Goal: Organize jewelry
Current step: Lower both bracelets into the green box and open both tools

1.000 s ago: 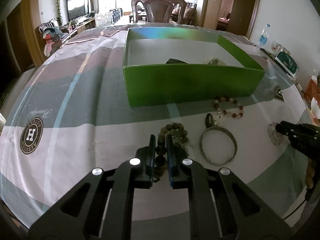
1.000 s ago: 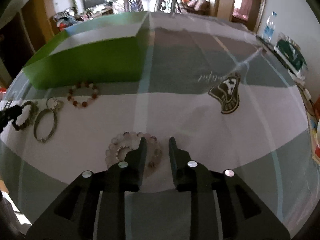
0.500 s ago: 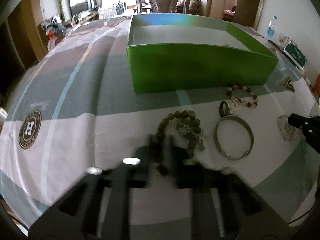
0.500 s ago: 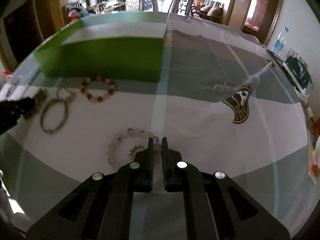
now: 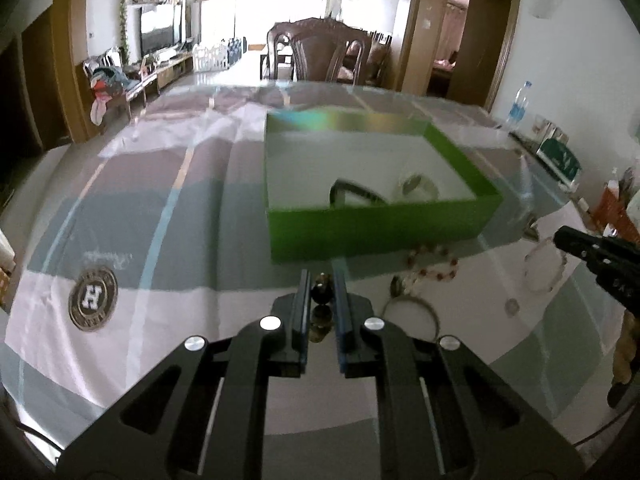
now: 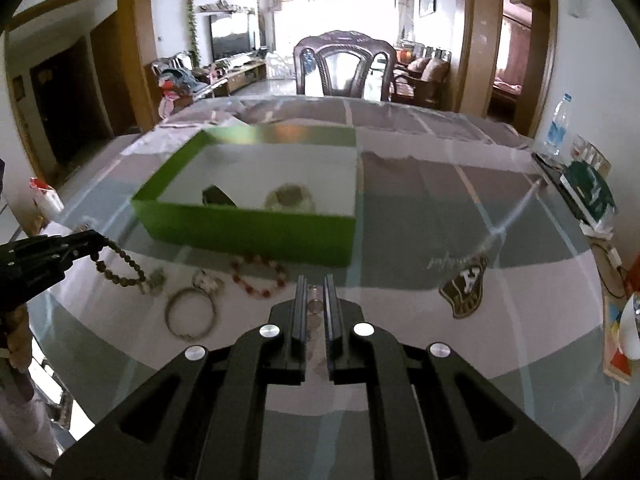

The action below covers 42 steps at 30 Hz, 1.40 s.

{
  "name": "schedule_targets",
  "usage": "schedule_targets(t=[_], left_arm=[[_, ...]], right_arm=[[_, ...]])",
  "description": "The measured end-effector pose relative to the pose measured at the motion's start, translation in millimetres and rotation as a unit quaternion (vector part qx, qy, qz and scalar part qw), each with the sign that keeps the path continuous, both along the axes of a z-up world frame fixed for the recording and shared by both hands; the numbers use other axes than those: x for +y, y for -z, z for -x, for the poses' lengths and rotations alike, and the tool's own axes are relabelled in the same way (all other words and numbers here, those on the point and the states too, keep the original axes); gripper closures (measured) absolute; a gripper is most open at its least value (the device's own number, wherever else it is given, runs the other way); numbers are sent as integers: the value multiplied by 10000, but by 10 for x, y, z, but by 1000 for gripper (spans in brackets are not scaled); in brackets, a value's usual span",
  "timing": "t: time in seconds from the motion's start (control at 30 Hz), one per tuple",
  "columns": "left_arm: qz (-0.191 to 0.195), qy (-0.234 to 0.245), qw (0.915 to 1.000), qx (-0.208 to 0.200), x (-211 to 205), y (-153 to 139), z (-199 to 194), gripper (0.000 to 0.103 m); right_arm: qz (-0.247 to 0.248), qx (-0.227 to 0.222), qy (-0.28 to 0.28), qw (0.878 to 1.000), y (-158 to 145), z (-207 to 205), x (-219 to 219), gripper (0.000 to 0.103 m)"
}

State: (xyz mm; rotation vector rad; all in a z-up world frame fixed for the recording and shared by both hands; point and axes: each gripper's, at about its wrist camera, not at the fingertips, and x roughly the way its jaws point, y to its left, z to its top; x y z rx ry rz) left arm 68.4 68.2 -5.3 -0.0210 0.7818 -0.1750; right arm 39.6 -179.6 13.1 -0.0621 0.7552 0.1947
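Dark brown wooden bead bracelet (image 6: 120,264) now lifted off the table, pinched in my left gripper (image 5: 322,286); right gripper (image 6: 314,294) clamped on what looks like the pale pink bead bracelet (image 6: 314,308); both ready for the green cardboard box (image 5: 376,228).

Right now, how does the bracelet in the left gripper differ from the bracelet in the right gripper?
The left gripper holds a dark brown bracelet of small wooden-looking beads; the right gripper holds a pale bracelet of pinkish translucent beads. In the right wrist view the dark one dangles in a long loop; little of the pale one shows. Both are pinched, lifted off the table.
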Motion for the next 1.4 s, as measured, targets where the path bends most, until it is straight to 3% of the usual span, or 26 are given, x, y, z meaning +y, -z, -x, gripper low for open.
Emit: schedule_targets(t=[0.17,0.33,0.53,0.6,0.8,0.83,0.87,0.9,0.97,1.07,1.2,1.3,1.4], left_arm=[[95,68,9998,-180,-12,-250,-44,92],[49,78,9987,-491,-88,-544,-153,92],[-162,-42,9984,-542,-214,-649,-650,92],[-196,-81,9984,-523,-241,-624,-793,92],[-222,-237,9987,-384,-305,-418,-1161,92],[-229,-263,9988,-356,-296,-385,-1182,87],[-241,-283,9988,-316,-289,-350,-1188,70],[-269,-306,9987,-296,-275,-322,-1177,64],[-313,-335,9983,-348,-228,-300,-1094,62],[-320,-357,9983,-326,-105,-254,-802,58],[-301,-457,9982,-234,51,-75,-383,52],[-178,-477,9987,5,105,175,-228,52],[13,-456,9985,300,114,385,-238,51]], right_arm=[[159,-10,-246,9996,-31,-121,268,95],[-88,-367,-280,9989,-232,-285,397,95],[-132,-568,-167,9982,-320,-784,572,95],[-71,-624,-107,9980,-295,-958,626,95],[-53,-193,142,9997,30,-1427,710,95],[-16,-137,183,9997,64,-1442,715,95],[19,-41,227,9997,108,-1460,711,90],[-6,25,214,9998,125,-1432,696,78],[-148,-2,177,9997,95,-1283,627,68],[-354,74,40,9993,74,-976,486,68],[-412,634,11,9971,291,-604,276,68],[-80,1066,250,9940,618,-653,269,68],[-111,1354,279,9903,858,-789,313,68]])
